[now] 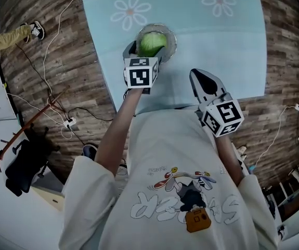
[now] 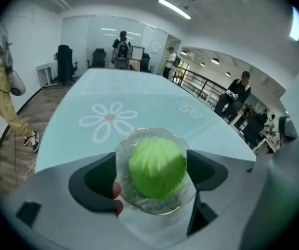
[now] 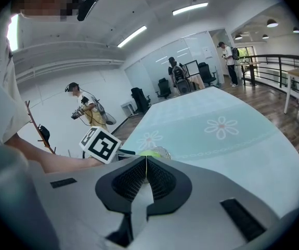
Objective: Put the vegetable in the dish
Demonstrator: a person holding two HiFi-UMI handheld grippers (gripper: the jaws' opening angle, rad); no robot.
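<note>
Table (image 1: 227, 56) under a daisy cloth carries the glass dish (image 1: 169, 37) close to its near edge, left of middle, and the green vegetable (image 1: 152, 44) already sits inside it. Placing looks done and the let-go is the step in hand; the next move calls for a clean pull-back without knocking the dish. Left gripper (image 1: 147, 50) is out on a straight arm, jaws wide apart flanking the vegetable, gripping nothing; right gripper (image 1: 200, 77) hangs over the near edge, jaws closed together, empty.

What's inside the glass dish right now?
One round green vegetable sits in the glass dish, filling most of it. The dish's floor beneath it is covered, so anything under it can't be seen.
</note>
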